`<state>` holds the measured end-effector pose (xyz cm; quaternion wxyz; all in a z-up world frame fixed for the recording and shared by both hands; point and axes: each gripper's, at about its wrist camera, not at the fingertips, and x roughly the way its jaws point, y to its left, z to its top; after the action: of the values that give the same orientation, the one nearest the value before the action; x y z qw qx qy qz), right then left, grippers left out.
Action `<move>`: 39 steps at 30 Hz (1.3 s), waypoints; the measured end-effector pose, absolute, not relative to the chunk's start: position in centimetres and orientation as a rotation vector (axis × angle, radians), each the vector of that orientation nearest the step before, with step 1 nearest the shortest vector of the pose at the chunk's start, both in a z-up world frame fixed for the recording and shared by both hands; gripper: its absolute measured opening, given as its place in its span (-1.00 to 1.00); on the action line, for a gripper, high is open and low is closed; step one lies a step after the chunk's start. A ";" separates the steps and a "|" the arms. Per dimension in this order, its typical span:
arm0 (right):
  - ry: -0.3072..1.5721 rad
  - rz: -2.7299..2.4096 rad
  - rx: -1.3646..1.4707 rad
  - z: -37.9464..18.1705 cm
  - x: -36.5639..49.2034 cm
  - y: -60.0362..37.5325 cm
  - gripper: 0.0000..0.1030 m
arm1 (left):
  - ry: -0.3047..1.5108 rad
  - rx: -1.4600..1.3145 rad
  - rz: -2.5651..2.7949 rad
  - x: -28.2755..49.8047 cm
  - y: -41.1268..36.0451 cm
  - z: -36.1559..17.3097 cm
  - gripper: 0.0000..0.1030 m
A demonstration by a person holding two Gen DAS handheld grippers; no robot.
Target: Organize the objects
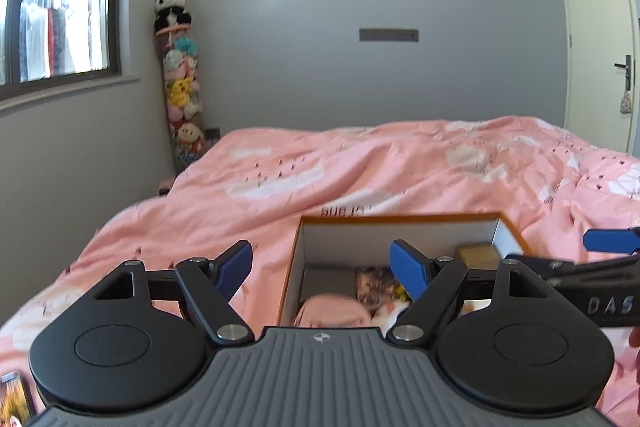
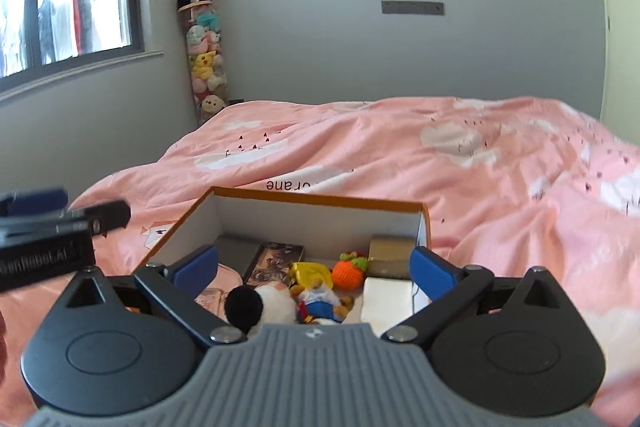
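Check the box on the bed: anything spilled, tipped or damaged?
Nothing stands out. The orange-rimmed box sits upright on the pink duvet, with the toys, including the crocheted orange, inside it. Both grippers are open and empty.

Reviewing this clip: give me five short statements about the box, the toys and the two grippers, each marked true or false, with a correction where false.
1. The box sits on a pink bedspread. True.
2. The box is closed with a lid. False: it is open at the top and its contents show.
3. An orange crocheted toy lies inside the box. True.
4. The right gripper is shut on a toy. False: its jaws are apart and hold nothing.
5. The left gripper has its jaws spread open. True.
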<state>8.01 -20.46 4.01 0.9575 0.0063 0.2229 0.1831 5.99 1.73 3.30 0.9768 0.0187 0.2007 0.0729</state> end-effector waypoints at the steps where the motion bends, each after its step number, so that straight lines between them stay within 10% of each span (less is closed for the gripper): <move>1: 0.455 0.373 0.011 3.8 7.9 -20.4 0.98 | 0.414 0.035 0.152 5.9 1.9 2.8 0.77; 39: 0.504 0.343 -0.013 0.7 6.8 -20.6 0.98 | 0.546 -0.003 0.167 4.7 2.4 -0.9 0.77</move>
<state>6.83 -20.56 0.67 0.9539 -0.0066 0.2483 0.1686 4.69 2.43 -0.91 0.9596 -0.0015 0.2692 0.0823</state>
